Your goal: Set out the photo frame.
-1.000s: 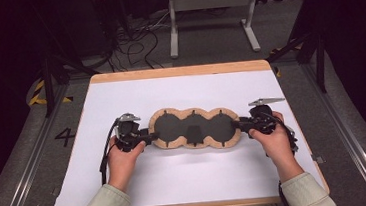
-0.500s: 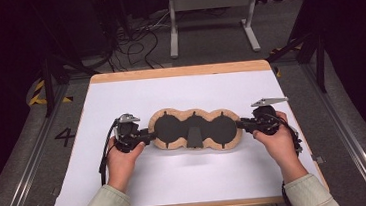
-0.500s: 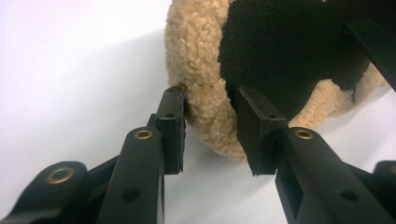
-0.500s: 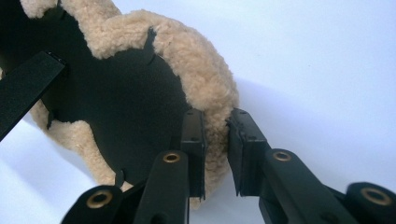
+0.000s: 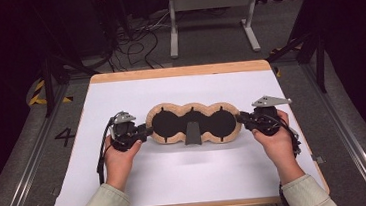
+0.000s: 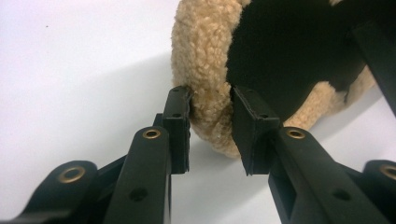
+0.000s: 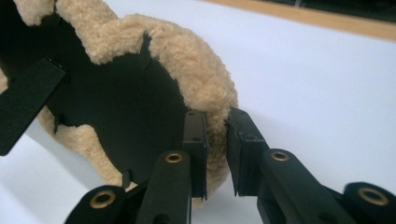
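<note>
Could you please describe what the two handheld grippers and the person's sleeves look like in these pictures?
Both grippers are black. The left gripper and right gripper each carry a grey three-cornered plate on top and trail a black cable. Up close, the jaws are flat black bars with brass-coloured rivets, ending in blocky black pads. The person wears a light beige jacket; its buttoned cuffs end at the wrists.

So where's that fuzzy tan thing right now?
In the high view the fuzzy thing lies mid-table on the white sheet, stretched between the two grippers: the left gripper pinches its left end, the right gripper its right end.
</note>
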`<state>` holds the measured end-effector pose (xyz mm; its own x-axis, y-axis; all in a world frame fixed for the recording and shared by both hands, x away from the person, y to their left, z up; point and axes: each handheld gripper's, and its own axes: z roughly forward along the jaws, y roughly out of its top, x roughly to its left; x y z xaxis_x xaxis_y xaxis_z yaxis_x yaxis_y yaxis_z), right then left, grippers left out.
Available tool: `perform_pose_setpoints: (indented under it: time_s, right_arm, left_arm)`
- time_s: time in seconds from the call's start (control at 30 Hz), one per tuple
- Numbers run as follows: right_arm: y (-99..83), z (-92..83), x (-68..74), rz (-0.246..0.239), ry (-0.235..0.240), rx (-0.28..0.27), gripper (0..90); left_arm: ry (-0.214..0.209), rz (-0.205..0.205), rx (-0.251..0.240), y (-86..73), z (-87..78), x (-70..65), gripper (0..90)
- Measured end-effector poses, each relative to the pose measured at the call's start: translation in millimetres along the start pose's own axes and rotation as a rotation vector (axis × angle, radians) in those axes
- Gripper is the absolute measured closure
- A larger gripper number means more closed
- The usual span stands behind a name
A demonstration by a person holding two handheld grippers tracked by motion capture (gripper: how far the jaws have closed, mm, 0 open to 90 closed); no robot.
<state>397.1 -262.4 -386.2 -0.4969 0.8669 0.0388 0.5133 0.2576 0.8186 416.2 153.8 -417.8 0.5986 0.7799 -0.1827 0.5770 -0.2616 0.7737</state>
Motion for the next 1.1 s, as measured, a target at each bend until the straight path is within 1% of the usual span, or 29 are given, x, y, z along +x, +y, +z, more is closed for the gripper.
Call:
perform_pose_setpoints:
  time_s: [0.03,0.07,0.1,0.13,0.17,0.2,0.23,0.3,0.37,0.43,0.47,0.5,0.53,0.6,0.67,0.73,0.77,0.87,0.9,0.97,1.0,1.03,1.1]
  right_arm:
    - [-0.2,-0.2,0.2,-0.01,-0.003,-0.007,79.0]
    - [-0.9,-0.1,0.8,-0.027,-0.011,-0.016,79.0]
    - [-2.3,1.0,1.6,-0.047,-0.02,-0.021,79.0]
    - [-4.1,2.9,2.3,-0.061,-0.021,-0.013,79.0]
    - [-6.5,5.3,2.8,-0.064,-0.019,-0.002,79.1]
    - [-10.2,7.0,3.4,-0.063,-0.03,0.0,79.0]
    - [-13.0,6.9,2.7,-0.062,-0.027,-0.014,79.1]
    - [-12.7,3.7,2.9,-0.063,-0.016,-0.008,79.1]
    - [-14.0,2.0,5.0,-0.077,-0.022,-0.013,79.1]
    - [-14.2,1.2,5.1,-0.077,-0.017,-0.014,79.0]
    - [-14.2,-0.5,5.1,-0.079,-0.009,-0.011,79.0]
    - [-14.3,-2.5,5.5,-0.083,-0.001,-0.007,78.9]
    - [-14.3,-4.3,6.0,-0.089,0.004,-0.003,78.9]
    - [-14.7,-8.2,7.1,-0.101,0.016,0.003,78.8]
    - [-16.1,-13.8,8.3,-0.109,0.039,0.013,78.6]
    - [-17.2,-18.0,9.0,-0.115,0.058,0.02,78.4]
    - [-18.2,-21.5,9.8,-0.121,0.073,0.03,78.5]
    - [-19.8,-25.5,10.8,-0.123,0.09,0.04,78.6]
    - [-21.8,-29.8,11.3,-0.127,0.112,0.053,79.0]
    - [-22.6,-31.3,11.5,-0.128,0.117,0.056,79.1]
    - [-24.1,-34.0,11.5,-0.135,0.138,0.064,79.1]
    - [-24.1,-34.0,11.5,-0.135,0.138,0.064,79.1]
    - [-24.8,-37.5,11.7,-0.14,0.161,0.083,79.1]
  left_arm:
    - [0.007,0.011,0.004,-1.3,2.5,-0.2,68.9]
    - [0.019,0.029,0.016,-3.2,5.8,-0.5,68.9]
    - [0.028,0.037,0.037,-5.4,9.5,-0.4,68.9]
    - [0.033,0.029,0.056,-7.9,12.7,-0.8,69.2]
    - [0.027,0.026,0.039,-10.4,12.7,-0.2,69.4]
    - [0.025,0.017,0.037,-10.5,12.1,-0.3,69.8]
    - [0.022,0.017,0.04,-9.9,11.0,-0.6,70.1]
    - [0.023,0.023,0.041,-10.3,10.9,-1.0,70.4]
    - [0.03,0.039,0.048,-10.1,9.0,-3.0,70.5]
    - [0.035,0.044,0.049,-10.4,7.8,-4.2,70.7]
    - [0.032,0.05,0.056,-10.5,6.0,-4.8,70.7]
    - [0.03,0.046,0.057,-11.0,4.6,-5.6,71.0]
    - [0.025,0.056,0.059,-11.4,2.9,-5.4,71.3]
    - [0.016,0.055,0.065,-12.6,-0.6,-6.7,71.8]
    - [-0.002,0.057,0.064,-14.2,-4.1,-5.9,72.3]
    - [-0.02,0.049,0.063,-16.5,-7.3,-6.5,72.6]
    - [-0.025,0.056,0.069,-16.7,-8.7,-6.5,72.7]
    - [-0.031,0.055,0.071,-18.0,-10.9,-7.9,72.8]
    - [-0.028,0.061,0.072,-18.9,-11.8,-8.6,72.9]
    - [-0.027,0.07,0.073,-20.5,-13.4,-9.9,72.9]
    - [-0.027,0.069,0.073,-21.0,-14.1,-10.7,73.1]
    - [-0.029,0.073,0.078,-21.5,-14.8,-11.1,73.1]
    - [-0.034,0.071,0.082,-23.3,-16.4,-11.7,73.1]
